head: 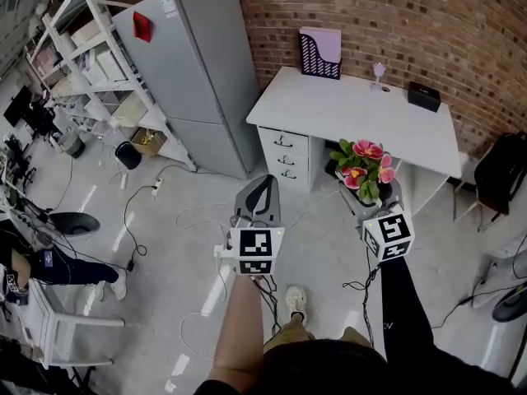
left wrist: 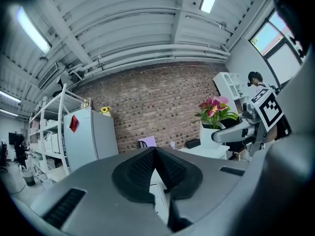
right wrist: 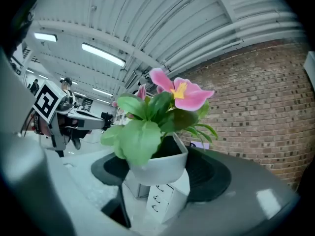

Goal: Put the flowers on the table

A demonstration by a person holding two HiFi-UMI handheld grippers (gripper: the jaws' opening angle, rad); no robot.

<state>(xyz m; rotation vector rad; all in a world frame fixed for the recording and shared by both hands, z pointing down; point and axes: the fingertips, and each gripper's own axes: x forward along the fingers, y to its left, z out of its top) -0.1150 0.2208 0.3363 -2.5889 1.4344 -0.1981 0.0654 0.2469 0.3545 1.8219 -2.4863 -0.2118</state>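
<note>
My right gripper point(head: 380, 194) is shut on a white pot of pink flowers point(head: 366, 169), held in the air in front of the white table point(head: 329, 109). In the right gripper view the pot point(right wrist: 160, 166) sits between the two black pads, with green leaves and a pink bloom point(right wrist: 181, 91) above it. My left gripper point(head: 257, 200) is held over the floor to the left, its pads point(left wrist: 156, 168) pressed together with nothing in them. The left gripper view shows the flowers point(left wrist: 215, 109) and the right gripper point(left wrist: 246, 127) at its right side.
A grey fridge point(head: 193, 72) stands left of the table. On the table's far edge are a purple file holder point(head: 320, 53), a small glass point(head: 378, 74) and a black box point(head: 423, 96). The table has a drawer unit point(head: 286, 156). Cables point(head: 181, 216) lie across the floor. A black chair point(head: 502, 171) stands at the right.
</note>
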